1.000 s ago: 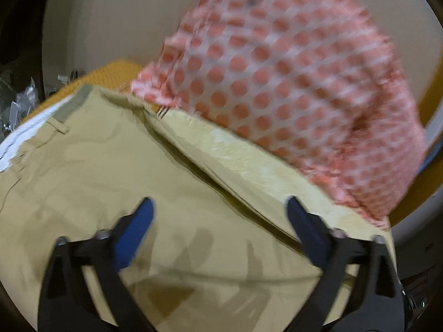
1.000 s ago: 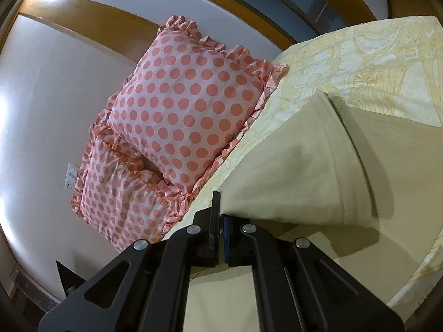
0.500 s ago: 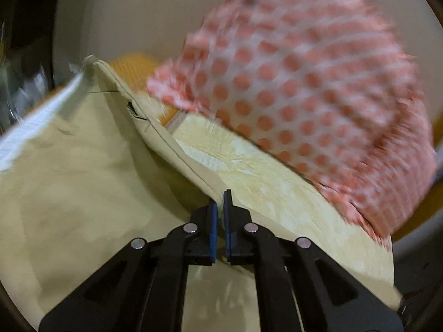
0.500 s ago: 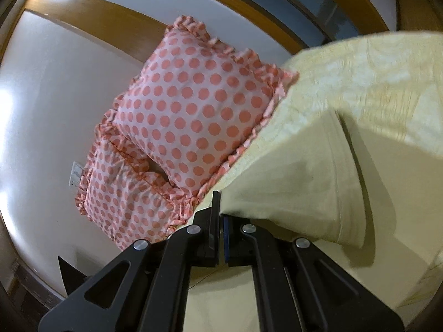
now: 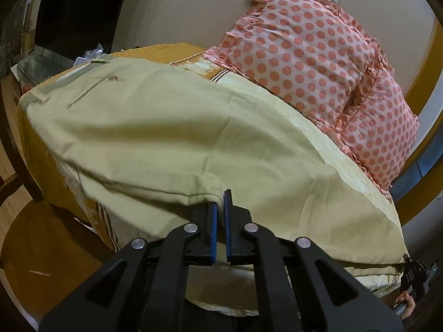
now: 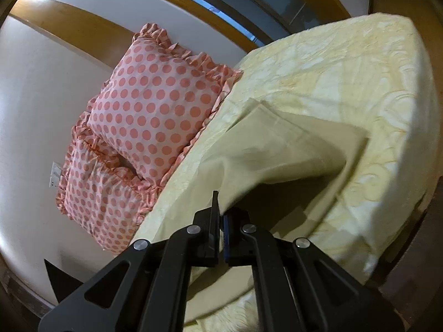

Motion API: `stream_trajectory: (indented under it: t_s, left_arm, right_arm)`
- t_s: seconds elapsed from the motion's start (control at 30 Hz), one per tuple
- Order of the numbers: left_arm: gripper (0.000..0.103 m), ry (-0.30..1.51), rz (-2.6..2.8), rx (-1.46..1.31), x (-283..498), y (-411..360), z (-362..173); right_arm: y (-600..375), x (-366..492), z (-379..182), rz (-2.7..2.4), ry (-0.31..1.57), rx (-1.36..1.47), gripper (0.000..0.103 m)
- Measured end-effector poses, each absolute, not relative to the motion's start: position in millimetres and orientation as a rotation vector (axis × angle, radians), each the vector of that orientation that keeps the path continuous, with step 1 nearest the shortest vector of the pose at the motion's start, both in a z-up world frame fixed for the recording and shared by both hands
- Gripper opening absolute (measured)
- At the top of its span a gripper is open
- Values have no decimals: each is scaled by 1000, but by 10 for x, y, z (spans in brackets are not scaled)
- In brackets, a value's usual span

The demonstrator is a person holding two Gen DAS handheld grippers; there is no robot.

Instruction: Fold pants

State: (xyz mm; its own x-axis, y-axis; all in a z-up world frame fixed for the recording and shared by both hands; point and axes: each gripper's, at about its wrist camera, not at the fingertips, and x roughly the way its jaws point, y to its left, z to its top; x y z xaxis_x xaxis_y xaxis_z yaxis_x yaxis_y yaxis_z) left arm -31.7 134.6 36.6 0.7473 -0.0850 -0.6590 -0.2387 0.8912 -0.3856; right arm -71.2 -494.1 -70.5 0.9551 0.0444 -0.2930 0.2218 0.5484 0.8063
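Left wrist view: our left gripper (image 5: 220,204) is pinching the khaki pants (image 5: 171,127) lying across the bed (image 5: 357,177); we should be keeping its edge taut.
Right wrist view: our right gripper (image 6: 220,215) is clamping the lifted pant leg (image 6: 277,149); both should be travelling level.

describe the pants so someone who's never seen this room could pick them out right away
On the bed, beside two pink polka-dot pillows, lie the pants. They are plain khaki, unlike the patterned pale-yellow bedspread.
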Motion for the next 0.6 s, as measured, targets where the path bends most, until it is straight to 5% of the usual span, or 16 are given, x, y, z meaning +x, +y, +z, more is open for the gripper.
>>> stream_trajectory:
  t_s: [0.2,0.27,0.3,0.33,0.43,0.6]
  left_arm:
    - [8,748,82,-451,-423,1340,206]
    - [19,726,85,-445,-511,1369,245]
    - [27,701,95,-440,-564,1385,296]
    - [33,677,95,-438,-622,1406,335]
    - [63,584,194,-399,-791,1460,487]
    - [73,463,268,-372,-880,1541,687]
  right_arm:
    - [-4911,-803,-766,-205,371,934,4]
    - [-4923,-899,-742,-260,361,930,26]
    - [-4943,-993,-714,-295,321,926,58]
    - [-4960,-1075,-685,-341,282,914,77]
    - [-5023,-1161,-628,-429,240,862,76]
    - [-5020,-1001,-733,-429,289,851,63]
